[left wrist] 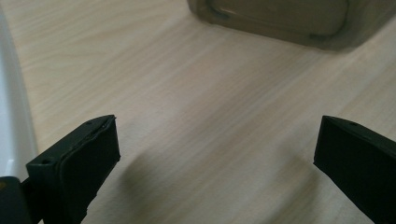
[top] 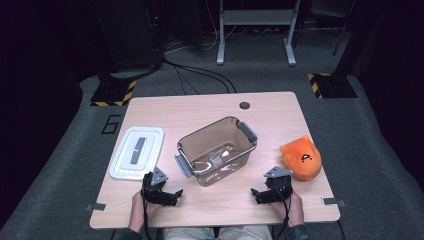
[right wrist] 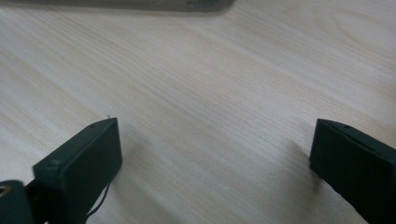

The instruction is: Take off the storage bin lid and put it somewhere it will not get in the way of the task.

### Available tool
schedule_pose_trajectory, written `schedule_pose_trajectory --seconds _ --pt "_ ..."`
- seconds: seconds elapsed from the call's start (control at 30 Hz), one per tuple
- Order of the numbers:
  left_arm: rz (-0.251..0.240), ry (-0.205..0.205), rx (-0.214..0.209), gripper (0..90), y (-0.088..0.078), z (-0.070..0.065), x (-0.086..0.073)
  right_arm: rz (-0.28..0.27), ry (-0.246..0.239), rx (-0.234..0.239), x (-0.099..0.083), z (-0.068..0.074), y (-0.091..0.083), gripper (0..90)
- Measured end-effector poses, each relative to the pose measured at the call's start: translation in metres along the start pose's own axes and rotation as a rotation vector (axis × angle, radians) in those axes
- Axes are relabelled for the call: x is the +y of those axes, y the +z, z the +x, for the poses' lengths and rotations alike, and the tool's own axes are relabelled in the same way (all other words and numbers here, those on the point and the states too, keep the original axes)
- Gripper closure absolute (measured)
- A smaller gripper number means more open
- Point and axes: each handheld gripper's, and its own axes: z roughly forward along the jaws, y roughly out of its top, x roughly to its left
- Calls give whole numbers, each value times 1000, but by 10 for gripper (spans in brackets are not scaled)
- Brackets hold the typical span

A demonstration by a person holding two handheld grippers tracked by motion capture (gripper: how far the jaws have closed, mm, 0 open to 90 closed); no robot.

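Observation:
A clear brownish storage bin (top: 217, 149) with grey handles stands in the middle of the wooden table (top: 200, 110), empty as far as I can see. Its white lid (top: 137, 152) lies flat to the left. An orange plush toy (top: 301, 158) sits at the right. My left gripper (top: 162, 194) rests low near the front edge, below the lid, jaws open over bare wood (left wrist: 215, 154). My right gripper (top: 267, 192) rests near the front right, just left of the plush, jaws open over bare wood (right wrist: 215, 154). The bin's base (left wrist: 285, 21) shows ahead of the left gripper.
The lid's white edge (left wrist: 14, 126) lies just left of the left jaw. The bin's bottom edge (right wrist: 140, 4) runs along the top of the right gripper view. A cable hole (top: 244, 105) sits at the table's back edge. Grey carpet, cables and stands lie beyond.

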Motion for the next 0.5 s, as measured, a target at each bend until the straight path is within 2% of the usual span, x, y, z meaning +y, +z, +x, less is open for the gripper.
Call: schedule_pose_trajectory --seconds 0.07,0.13,0.27,0.3,0.37,0.5 --pt "3 24 3 1 1 -1 1 -9 10 17 0 0 -2 0" --pt "8 24 -2 1 1 -1 1 -20 15 51 0 -2 -4 0" --pt "13 2 -13 2 3 0 1 -17 5 46 5 2 -11 0" --pt "26 4 -20 2 2 1 2 -17 -1 44 7 3 -14 0" --pt "17 -8 -19 0 3 1 2 -18 -10 35 12 3 -19 0" --pt "15 -4 -17 1 3 1 1 -28 -21 37 19 1 -29 4"
